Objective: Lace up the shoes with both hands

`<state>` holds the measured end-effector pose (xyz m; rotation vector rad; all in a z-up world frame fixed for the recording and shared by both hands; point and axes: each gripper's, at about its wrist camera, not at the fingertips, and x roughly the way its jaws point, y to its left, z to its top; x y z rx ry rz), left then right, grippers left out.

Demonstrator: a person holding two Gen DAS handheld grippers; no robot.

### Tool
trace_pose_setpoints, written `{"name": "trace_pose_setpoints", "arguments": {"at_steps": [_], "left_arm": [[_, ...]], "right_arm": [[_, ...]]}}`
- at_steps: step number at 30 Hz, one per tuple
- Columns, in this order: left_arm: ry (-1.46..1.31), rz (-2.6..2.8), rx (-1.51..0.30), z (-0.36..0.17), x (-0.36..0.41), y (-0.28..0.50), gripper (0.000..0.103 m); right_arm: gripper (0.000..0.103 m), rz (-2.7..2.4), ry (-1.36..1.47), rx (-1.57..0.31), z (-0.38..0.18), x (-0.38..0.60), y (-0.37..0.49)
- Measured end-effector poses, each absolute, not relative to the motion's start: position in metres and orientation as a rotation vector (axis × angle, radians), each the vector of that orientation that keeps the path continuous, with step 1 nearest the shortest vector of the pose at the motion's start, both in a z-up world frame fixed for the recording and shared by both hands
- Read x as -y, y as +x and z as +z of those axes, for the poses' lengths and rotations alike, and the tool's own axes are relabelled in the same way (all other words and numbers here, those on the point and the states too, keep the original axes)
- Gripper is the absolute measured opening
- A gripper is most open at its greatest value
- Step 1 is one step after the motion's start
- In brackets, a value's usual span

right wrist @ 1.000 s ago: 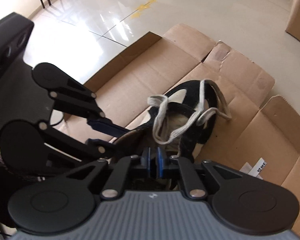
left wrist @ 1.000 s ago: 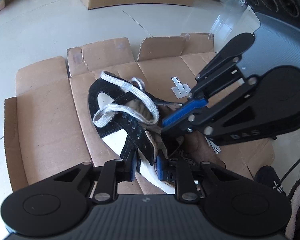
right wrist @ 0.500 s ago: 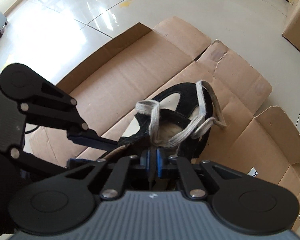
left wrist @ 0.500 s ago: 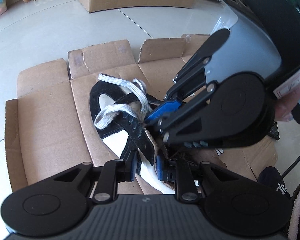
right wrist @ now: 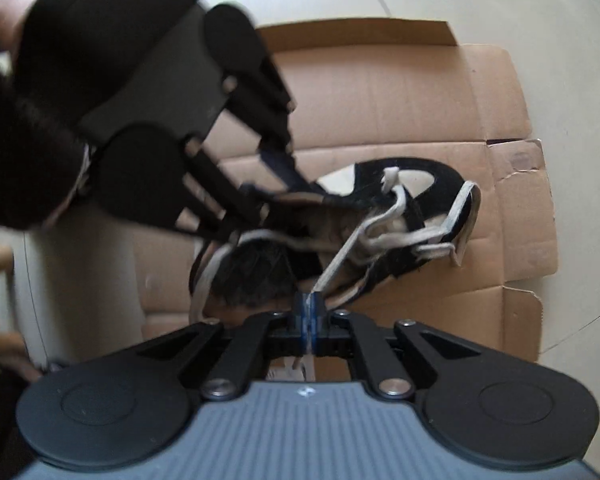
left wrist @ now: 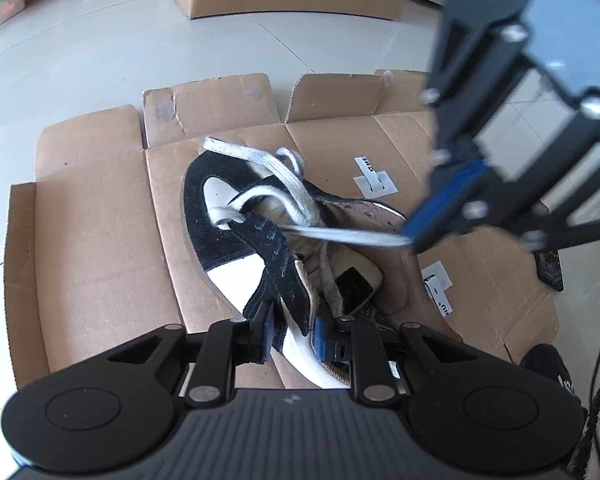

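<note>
Since a second ago the right gripper (right wrist: 309,312) clamped the white shoelace (left wrist: 340,236) taut, while the left gripper (left wrist: 292,330) pinches the sneaker (left wrist: 236,256) side.

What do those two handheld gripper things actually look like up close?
Both are matte black. The left gripper and right gripper each have jointed linkage bars with silver bolts, two round discs, a ribbed grey body and blue pads on the fingers. A dark fuzzy sleeve covers the arm behind the left one.
</note>
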<state>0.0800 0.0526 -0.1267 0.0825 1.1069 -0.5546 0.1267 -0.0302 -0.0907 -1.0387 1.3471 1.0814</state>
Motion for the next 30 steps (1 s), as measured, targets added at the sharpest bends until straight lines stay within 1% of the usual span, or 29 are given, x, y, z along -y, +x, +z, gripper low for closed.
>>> {"name": "trace_pose_setpoints", "arguments": {"at_steps": [2, 4, 6, 7, 8, 9, 10, 11, 12, 13, 16, 21, 23, 25, 30], "left_arm": [[0.073, -0.551, -1.105, -0.127, -0.054, 0.079, 0.02], [0.068, -0.55, -1.101, -0.127, -0.054, 0.078, 0.02], [0.059, -0.551, -1.098, -0.127, -0.054, 0.077, 0.02], [0.051, -0.551, -1.098, -0.127, -0.055, 0.077, 0.02], [0.043, -0.551, -1.101, -0.127, -0.056, 0.079, 0.02], [0.033, -0.552, -1.105, -0.127, -0.057, 0.08, 0.02], [0.025, -0.555, -1.109, -0.127, -0.059, 0.08, 0.02], [0.016, -0.557, -1.113, -0.126, -0.061, 0.08, 0.02], [0.014, -0.558, -1.114, -0.127, -0.063, 0.081, 0.02], [0.018, -0.558, -1.112, -0.128, -0.063, 0.081, 0.02], [0.022, -0.557, -1.103, -0.132, -0.062, 0.082, 0.02], [0.001, -0.568, -1.108, -0.133, -0.064, 0.084, 0.02], [-0.001, -0.572, -1.107, -0.134, -0.065, 0.084, 0.02], [-0.005, -0.575, -1.107, -0.135, -0.063, 0.086, 0.02], [-0.006, -0.579, -1.106, -0.133, -0.066, 0.084, 0.02]], "right_arm": [[0.0, 1.103, -1.063, -1.411, -0.086, 0.036, 0.116], [0.0, 1.096, -1.178, -1.446, -0.079, 0.051, 0.093], [0.0, 1.033, -1.176, -1.458, -0.069, 0.062, 0.088], [0.001, 0.973, -1.128, -1.447, -0.062, 0.065, 0.093], [0.004, 0.915, -1.062, -1.422, -0.056, 0.063, 0.1], [0.01, 0.883, -0.998, -1.405, -0.052, 0.062, 0.106], [0.014, 0.851, -0.934, -1.388, -0.049, 0.061, 0.112], [0.015, 0.807, -0.782, -1.386, -0.047, 0.057, 0.124], [0.015, 0.795, -0.721, -1.39, -0.048, 0.055, 0.127], [0.015, 0.78, -0.624, -1.395, -0.052, 0.051, 0.133], [0.015, 0.766, -0.471, -1.411, -0.068, 0.042, 0.143], [0.016, 0.731, -0.399, -1.442, -0.098, 0.025, 0.156], [0.02, 0.713, -0.379, -1.45, -0.109, 0.02, 0.16], [0.027, 0.693, -0.375, -1.447, -0.119, 0.019, 0.164], [0.028, 0.667, -0.326, -1.457, -0.132, 0.016, 0.17]]}}
